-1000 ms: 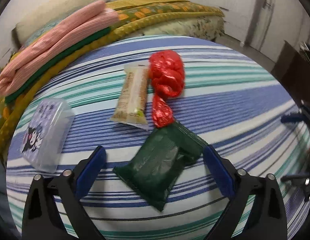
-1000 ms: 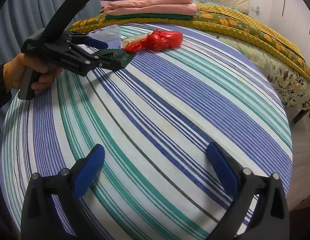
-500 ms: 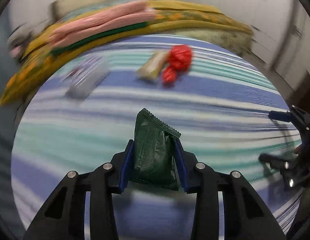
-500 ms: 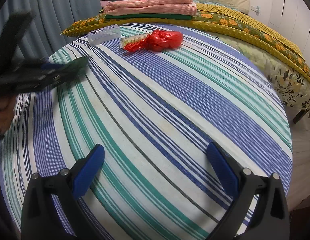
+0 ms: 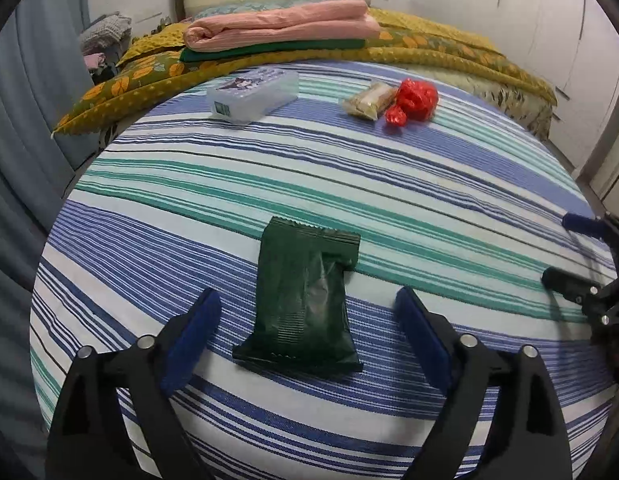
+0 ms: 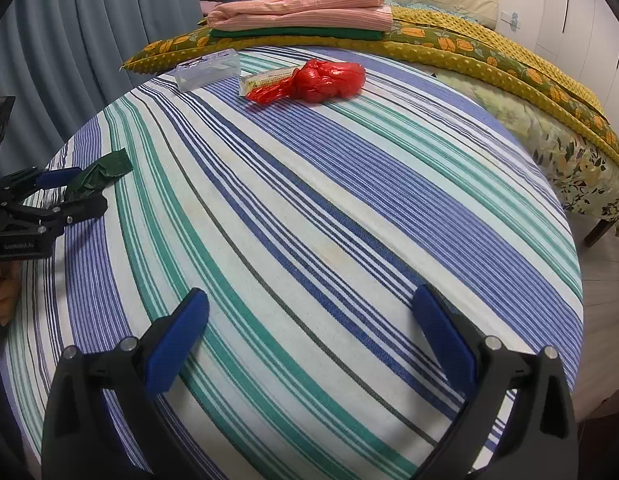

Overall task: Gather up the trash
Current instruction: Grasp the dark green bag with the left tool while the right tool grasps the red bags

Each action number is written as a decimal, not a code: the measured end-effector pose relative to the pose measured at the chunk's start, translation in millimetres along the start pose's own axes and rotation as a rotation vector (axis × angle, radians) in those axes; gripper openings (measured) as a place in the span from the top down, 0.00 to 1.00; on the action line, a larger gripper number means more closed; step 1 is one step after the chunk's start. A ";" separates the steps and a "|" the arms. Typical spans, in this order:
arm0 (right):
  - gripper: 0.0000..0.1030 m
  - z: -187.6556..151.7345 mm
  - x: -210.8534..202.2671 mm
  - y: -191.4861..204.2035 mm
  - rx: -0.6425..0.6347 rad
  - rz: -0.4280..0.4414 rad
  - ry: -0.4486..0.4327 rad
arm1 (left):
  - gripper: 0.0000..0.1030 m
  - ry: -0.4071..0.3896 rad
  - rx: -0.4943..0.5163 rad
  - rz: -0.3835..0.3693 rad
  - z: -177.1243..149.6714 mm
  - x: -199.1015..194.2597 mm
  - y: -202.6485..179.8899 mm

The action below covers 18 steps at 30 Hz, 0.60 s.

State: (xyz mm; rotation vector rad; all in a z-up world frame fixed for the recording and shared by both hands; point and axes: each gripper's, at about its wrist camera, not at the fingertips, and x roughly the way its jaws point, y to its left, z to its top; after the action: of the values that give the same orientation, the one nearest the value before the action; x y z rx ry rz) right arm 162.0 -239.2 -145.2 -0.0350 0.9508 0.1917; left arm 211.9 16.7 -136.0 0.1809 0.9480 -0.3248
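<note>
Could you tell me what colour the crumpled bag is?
Red bag, clearest in the right wrist view.

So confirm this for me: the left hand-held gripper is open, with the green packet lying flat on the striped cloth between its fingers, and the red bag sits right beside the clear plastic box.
One part is wrong. In the left wrist view the red bag sits beside the beige snack packet, apart from the clear plastic box. The rest holds: the left hand-held gripper is opening, the green packet flat on the striped cloth between its fingers.
</note>
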 end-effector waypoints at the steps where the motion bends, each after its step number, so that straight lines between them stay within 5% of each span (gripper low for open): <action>1: 0.04 -0.1 0.0 0.1 0.000 0.000 0.000 | 0.09 0.005 0.004 -0.002 0.4 1.6 -0.8; 7: 0.05 11.0 2.0 -3.9 0.000 0.003 0.023 | 0.05 0.011 0.008 0.008 -1.3 4.0 -2.0; 12: 0.06 66.4 2.0 -32.8 0.207 0.030 -0.039 | 0.04 0.012 0.007 0.006 -0.9 4.3 -1.6; 16: 0.29 115.7 21.3 -30.4 0.314 0.099 -0.061 | 0.04 0.012 0.002 0.001 -1.9 4.6 -0.4; 18: 0.30 136.8 35.6 -26.0 0.354 0.091 -0.068 | 0.04 0.012 0.001 0.001 -2.0 4.2 -0.7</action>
State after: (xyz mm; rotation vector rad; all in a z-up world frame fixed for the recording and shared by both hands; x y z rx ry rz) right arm 297.0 -243.9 -95.9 0.3390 0.9075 0.1054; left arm 212.4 15.8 -140.6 0.1849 0.9595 -0.3236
